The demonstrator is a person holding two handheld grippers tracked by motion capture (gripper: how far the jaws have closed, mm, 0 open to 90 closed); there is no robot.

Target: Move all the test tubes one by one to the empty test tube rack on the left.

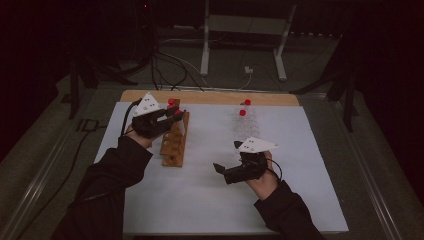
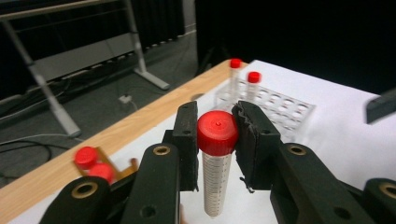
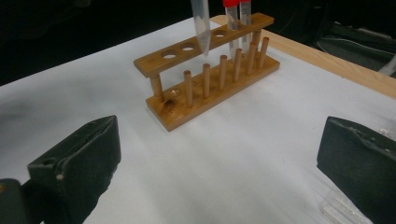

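My left gripper (image 2: 216, 122) is shut on a clear graduated tube (image 2: 215, 182) just below its red cap, and the tube hangs upright. In the high view my left gripper (image 1: 175, 114) hovers over the far end of a wooden tube rack (image 1: 175, 145). The held tube's pointed tip (image 3: 201, 32) hangs just above the rack's top board (image 3: 205, 44), near an empty hole. Two red-capped tubes (image 3: 236, 18) stand in the rack's far holes. My right gripper (image 1: 229, 156) rests low at centre right, its jaws wide open with nothing between them (image 3: 222, 135).
A clear plastic rack (image 1: 246, 126) holds two red-capped tubes (image 1: 245, 107) at the back right; its corner (image 3: 341, 210) lies by my right jaw. A white sheet (image 1: 200, 200) covers the table, with a bare wooden strip (image 1: 210, 96) at the far edge. Cables and a stand lie beyond.
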